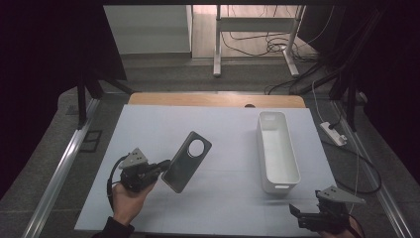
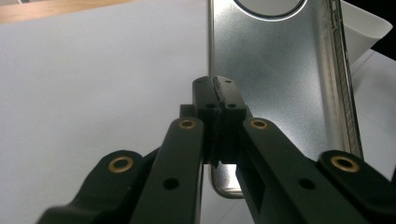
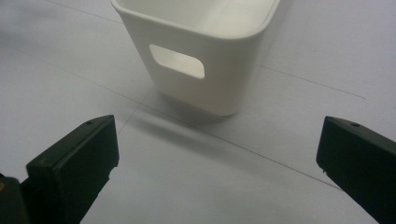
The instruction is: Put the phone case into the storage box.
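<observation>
At the near right edge of the table (image 1: 148, 119), the right gripper (image 1: 309, 214) sat low, its grey three-cornered plate on top and its black body pointing left and slightly away. Only a sliver of the hand that held it showed at the bottom edge. Its jaws stood wide apart with nothing between them, and in the right gripper view they framed bare white tabletop in front of the short near end of the white bin (image 3: 201, 51), which had a handle slot cut in that wall.

At the near left, the left hand (image 1: 130, 197) came up from the bottom edge in a dark sleeve, palm cupped under the left gripper (image 1: 159, 168), with the forearm angled up and to the right. The gripper pointed right and a little away, its cable looping off to the left. Its jaws were clamped together on the near edge of a phone case (image 1: 186, 161), pinching its thin wall. The case was a dark, metallic-looking shell with a large round camera hole near its far end. It stretched away from the jaws toward the far right, left of the table's middle.

Farther off and to the right, the bin (image 1: 277, 148) stood lengthwise on the white surface, well apart from the case.
</observation>
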### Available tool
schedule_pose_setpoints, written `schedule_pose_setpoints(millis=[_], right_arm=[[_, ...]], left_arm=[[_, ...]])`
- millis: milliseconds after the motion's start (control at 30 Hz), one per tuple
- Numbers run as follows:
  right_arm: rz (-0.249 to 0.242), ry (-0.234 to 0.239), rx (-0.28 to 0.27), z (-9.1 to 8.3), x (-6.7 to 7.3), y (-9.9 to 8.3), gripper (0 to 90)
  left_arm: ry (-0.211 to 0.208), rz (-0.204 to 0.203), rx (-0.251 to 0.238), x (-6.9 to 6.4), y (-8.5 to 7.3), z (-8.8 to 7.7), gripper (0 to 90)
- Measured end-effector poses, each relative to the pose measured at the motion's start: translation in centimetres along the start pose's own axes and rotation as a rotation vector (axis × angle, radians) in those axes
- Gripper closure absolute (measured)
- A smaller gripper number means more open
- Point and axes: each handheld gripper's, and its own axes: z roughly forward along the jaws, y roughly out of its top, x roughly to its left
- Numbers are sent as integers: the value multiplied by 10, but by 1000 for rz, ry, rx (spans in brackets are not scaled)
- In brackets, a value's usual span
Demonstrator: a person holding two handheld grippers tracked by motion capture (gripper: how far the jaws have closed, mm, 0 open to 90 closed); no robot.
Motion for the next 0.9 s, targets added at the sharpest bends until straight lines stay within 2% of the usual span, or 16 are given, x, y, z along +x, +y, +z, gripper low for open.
schedule_pose_setpoints(millis=[133,233,267,433,600,733,900], right_arm=[[-2,10,0,-1,1,2,0],[5,31,-17,-4,1,6,0],[22,57,-39,-6,0,10,0],[31,83,-57,-8,0,18,0],[22,141,-50,-1,1,32,0],[13,155,-52,5,1,42,0],[14,218,-63,15,3,61,0]], left_arm=[[2,-9,-3,-2,-3,-4,890],[1,-16,-7,-2,-5,-5,890],[3,-15,-6,-3,-5,-5,890],[-1,-17,-1,-4,-6,-4,890],[-7,-16,-5,-6,-6,-4,890],[-15,-21,-8,-7,-6,-3,890],[-17,-15,-11,-8,-5,-1,891]])
